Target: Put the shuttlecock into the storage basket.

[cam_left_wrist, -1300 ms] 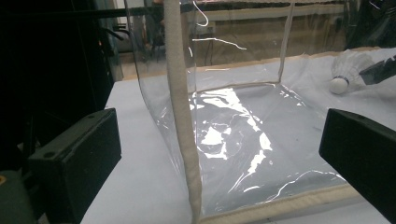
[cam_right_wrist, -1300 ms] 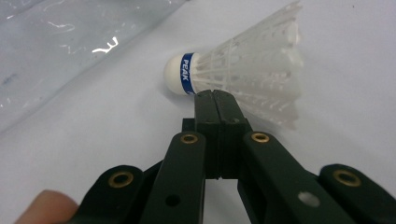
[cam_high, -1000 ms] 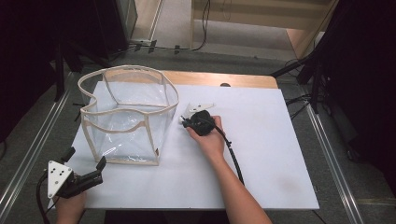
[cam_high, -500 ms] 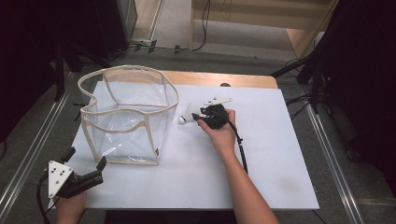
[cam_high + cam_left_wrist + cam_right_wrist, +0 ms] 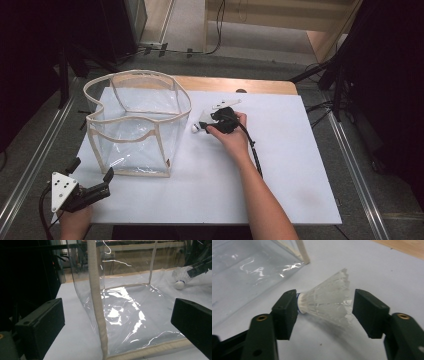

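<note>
One shuttlecock (image 5: 196, 128) seen from above, lying on the white table (image 5: 300, 165) just beside the clear bag (image 5: 137, 122), right gripper (image 5: 207, 125) at it. Left gripper (image 5: 92, 185) gaping, empty (near bag corner). Right gripper view: jaws straddling cork and feathers, not clamped. Probably feather-light, crushable; better pinched at the cork.

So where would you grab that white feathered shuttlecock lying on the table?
Probably across its length, as the right gripper is set now: one finger behind the round cork end, one at the open feather rim. The white feathered shuttlecock lies on its side, and the feather skirt looks easily crushed, so squeeze gently.
</note>
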### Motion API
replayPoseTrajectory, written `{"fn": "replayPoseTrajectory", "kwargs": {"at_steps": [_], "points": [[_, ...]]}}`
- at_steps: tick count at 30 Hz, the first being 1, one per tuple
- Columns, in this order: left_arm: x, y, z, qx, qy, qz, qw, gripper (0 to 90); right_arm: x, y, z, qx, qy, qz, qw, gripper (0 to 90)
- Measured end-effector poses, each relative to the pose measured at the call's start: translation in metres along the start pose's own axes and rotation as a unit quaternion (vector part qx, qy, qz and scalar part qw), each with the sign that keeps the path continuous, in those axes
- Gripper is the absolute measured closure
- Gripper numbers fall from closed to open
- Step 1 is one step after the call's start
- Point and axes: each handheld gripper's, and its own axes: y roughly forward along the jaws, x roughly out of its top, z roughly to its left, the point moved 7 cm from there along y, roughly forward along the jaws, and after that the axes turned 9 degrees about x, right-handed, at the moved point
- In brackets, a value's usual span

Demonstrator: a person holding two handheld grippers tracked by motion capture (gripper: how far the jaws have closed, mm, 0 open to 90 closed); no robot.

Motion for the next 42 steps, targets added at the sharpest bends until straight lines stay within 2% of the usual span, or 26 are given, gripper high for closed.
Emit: {"fn": "replayPoseTrajectory", "kwargs": {"at_steps": [3, 6, 11, 14, 18, 22, 24, 34, 42], "points": [[0.0, 0.0, 0.0, 0.001, 0.001, 0.0, 1.0, 0.0, -0.002, -0.001, 0.002, -0.003, -0.012, 0.006, 0.9999, 44.8], [0.0, 0.0, 0.0, 0.002, 0.002, 0.001, 1.0, 0.0, -0.004, -0.007, 0.008, -0.005, -0.022, 0.003, 0.9997, 58.5], [0.0, 0.0, 0.0, 0.002, 0.001, 0.001, 1.0, 0.0, -0.012, -0.009, 0.013, -0.003, -0.041, 0.016, 0.999, 80.0], [0.0, 0.0, 0.0, 0.002, 0.002, 0.001, 1.0, 0.0, -0.015, -0.011, 0.016, 0.0, -0.041, 0.017, 0.999, 87.6], [0.0, 0.0, 0.0, 0.001, 0.001, 0.0, 1.0, 0.0, -0.015, -0.015, 0.02, -0.01, -0.046, 0.016, 0.9988, 88.1], [0.0, 0.0, 0.0, 0.001, 0.001, 0.0, 1.0, 0.0, -0.009, -0.022, 0.021, -0.021, -0.045, -0.004, 0.9988, 88.2], [0.0, 0.0, 0.0, 0.002, 0.001, 0.0, 1.0, 0.0, -0.004, -0.03, 0.023, -0.022, -0.046, -0.016, 0.9986, 88.2], [0.0, 0.0, 0.0, 0.002, 0.001, 0.001, 1.0, 0.0, -0.002, -0.046, 0.023, -0.025, -0.044, -0.028, 0.9983, 88.2], [0.0, 0.0, 0.0, 0.002, 0.002, 0.001, 1.0, 0.0, 0.008, -0.063, 0.028, -0.031, -0.047, -0.049, 0.9972, 88.2]]}}
